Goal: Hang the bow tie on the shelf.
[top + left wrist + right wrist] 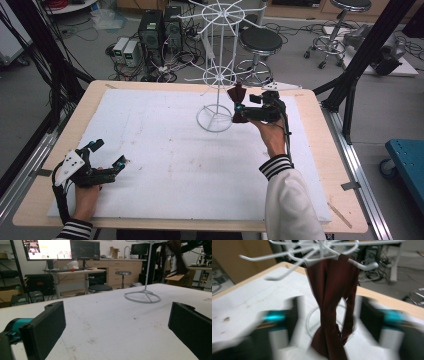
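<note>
My right gripper, jaws wide around the dark red cloth hanging on the white rack, should back away slowly. Left gripper rests wide at the near-left corner.

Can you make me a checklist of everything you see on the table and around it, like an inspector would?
Surface: white foam sheet on a wooden table, lightly stained.
Job's things: white wire rack standing on the sheet; dark red cloth hanging from a rack hook.
Clutter: nothing seen on the sheet.
Grippers: left gripper open, low over the near left corner; right gripper open, jaws either side of the cloth.
Cables: one along the right forearm; a tangle on the floor beyond.
Surroundings: stools, computer towers, monitors.
</note>
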